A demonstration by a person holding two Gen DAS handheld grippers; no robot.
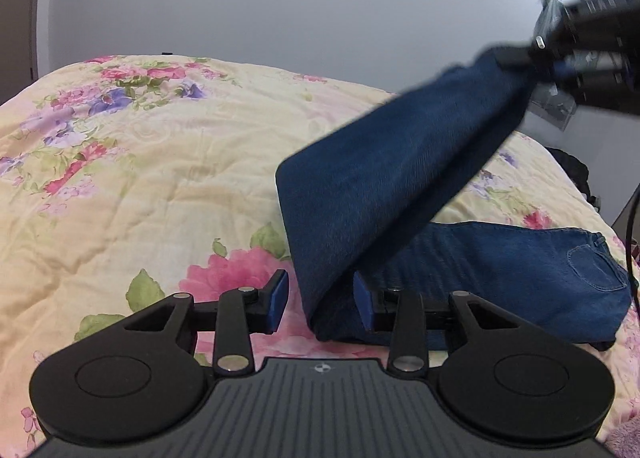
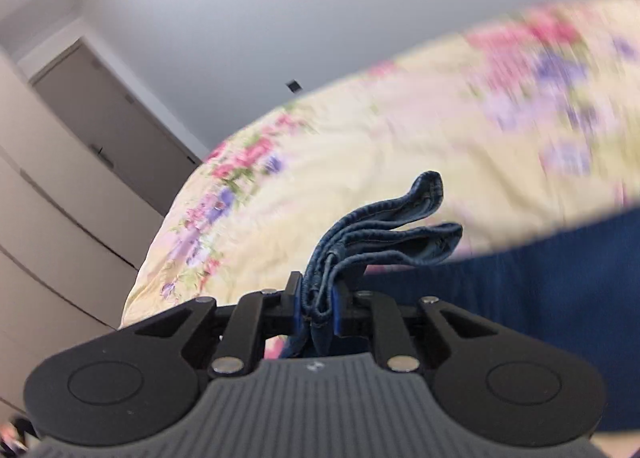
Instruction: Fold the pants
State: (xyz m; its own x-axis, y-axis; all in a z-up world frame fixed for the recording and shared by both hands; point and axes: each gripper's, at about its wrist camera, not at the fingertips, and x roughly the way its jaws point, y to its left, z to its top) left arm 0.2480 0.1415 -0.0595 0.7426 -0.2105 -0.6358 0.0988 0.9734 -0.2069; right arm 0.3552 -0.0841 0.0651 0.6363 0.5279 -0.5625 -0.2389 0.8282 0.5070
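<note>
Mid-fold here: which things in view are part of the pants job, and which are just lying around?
Part of the job:
- blue jeans, leg end lifted
- right claw, shut on the jeans hems
- left claw, fold edge between its jaws
- floral quilt, the folding surface

Lying about:
- dark bundle at the bed's far edge
- wardrobe

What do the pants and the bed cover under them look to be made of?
Pants: dark blue denim by the look, matte, with a fine diagonal weave, stitched hems and a sewn back pocket. Bed cover: soft quilted fabric, probably cotton or a blend, pale yellow with a printed flower pattern; puckered stitch lines suggest padding.
</note>
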